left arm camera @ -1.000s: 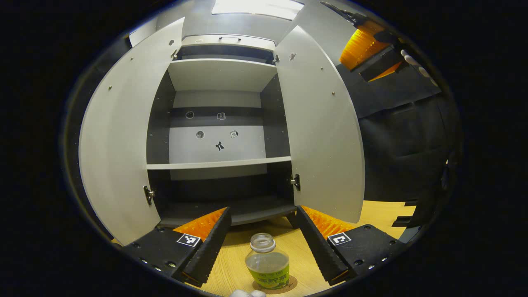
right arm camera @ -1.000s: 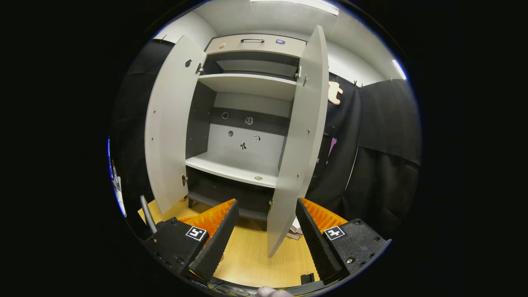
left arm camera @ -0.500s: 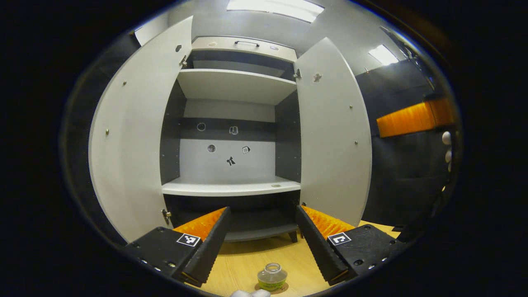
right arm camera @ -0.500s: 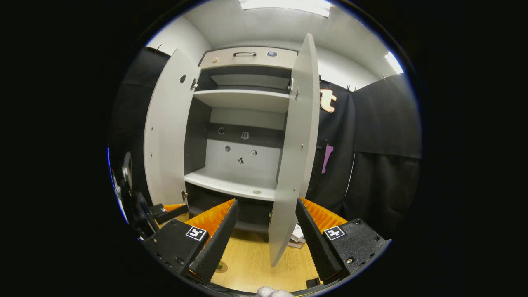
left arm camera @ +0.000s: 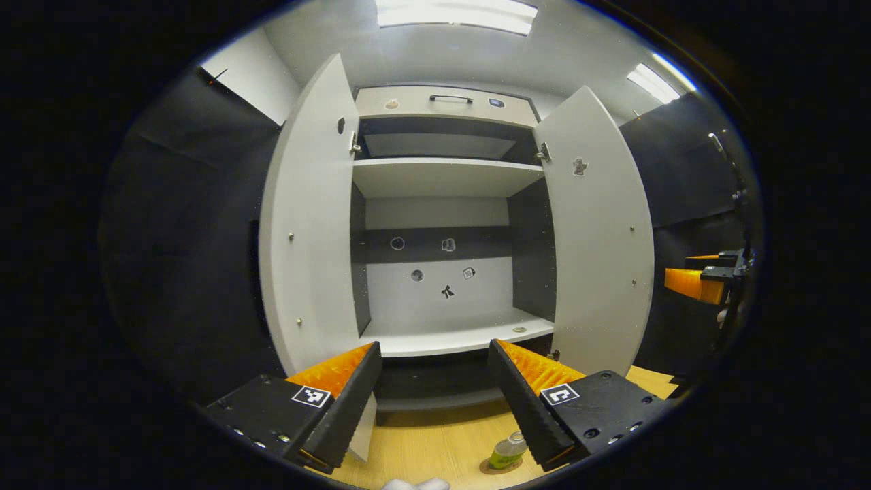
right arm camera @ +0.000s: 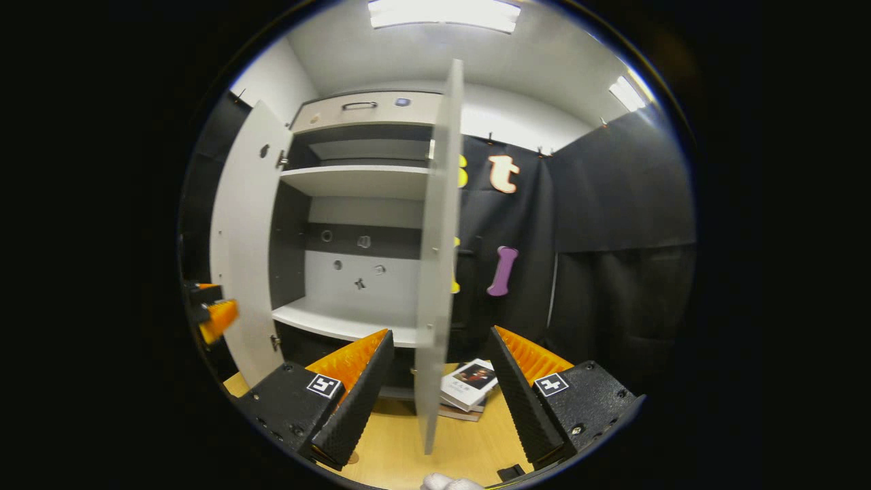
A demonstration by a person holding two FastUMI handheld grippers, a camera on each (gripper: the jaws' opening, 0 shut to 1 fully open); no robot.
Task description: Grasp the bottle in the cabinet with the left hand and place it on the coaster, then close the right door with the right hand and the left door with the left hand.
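Note:
A small clear bottle (left arm camera: 509,450) with a green label stands on a round brown coaster (left arm camera: 499,467) on the wooden table, low in the left gripper view beside the right finger. My left gripper (left arm camera: 433,344) is open and empty, well back from the bottle, facing the open grey cabinet (left arm camera: 442,177). The left door (left arm camera: 307,224) and right door (left arm camera: 602,238) both stand wide open. In the right gripper view my right gripper (right arm camera: 440,331) is open, and the right door (right arm camera: 435,258) appears edge-on in line with the gap between its fingers, farther off.
The cabinet shelves (left arm camera: 452,337) are bare. A stack of books (right arm camera: 469,384) lies on the table behind the right door. The right gripper (left arm camera: 694,282) appears at the far right of the left gripper view, the left gripper (right arm camera: 216,316) at the left of the right gripper view.
My left gripper has pulled back and up from the bottle, which now looks small and low right. My right gripper has swung right, so the right door now appears edge-on.

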